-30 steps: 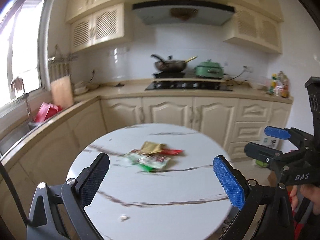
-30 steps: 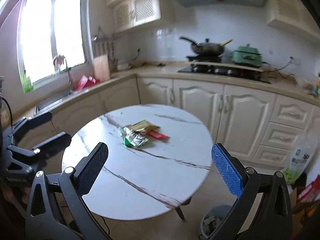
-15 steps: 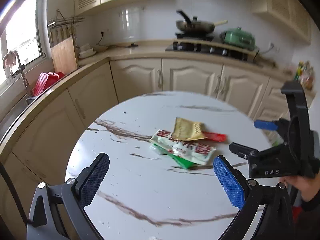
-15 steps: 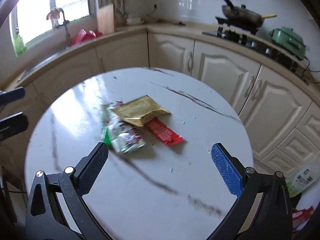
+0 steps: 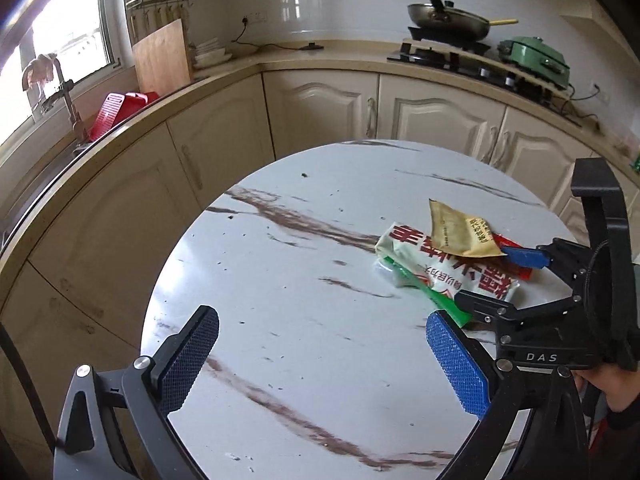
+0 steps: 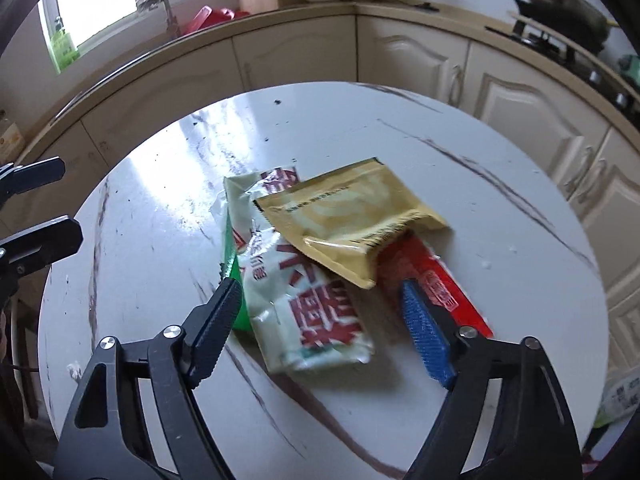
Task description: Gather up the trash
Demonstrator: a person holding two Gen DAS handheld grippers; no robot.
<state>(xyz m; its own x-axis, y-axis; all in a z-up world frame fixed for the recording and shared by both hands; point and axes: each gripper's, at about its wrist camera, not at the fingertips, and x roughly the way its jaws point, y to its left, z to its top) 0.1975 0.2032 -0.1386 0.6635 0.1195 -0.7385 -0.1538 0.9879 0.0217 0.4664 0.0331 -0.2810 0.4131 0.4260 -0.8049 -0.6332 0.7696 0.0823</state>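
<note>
We read "DAS" in pale capitals on the black body of the right hand-held gripper (image 5: 514,280), seen from the left wrist view. The white wrapper (image 6: 308,300) carried large red Chinese characters, which we could not make out. The gold wrapper (image 6: 352,220) and red wrapper (image 6: 440,288) bore small print, too blurred to read.

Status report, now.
Right gripper closing around white wrapper, not yet gripping. Left gripper open, empty. Gold packet lies on top.
</note>
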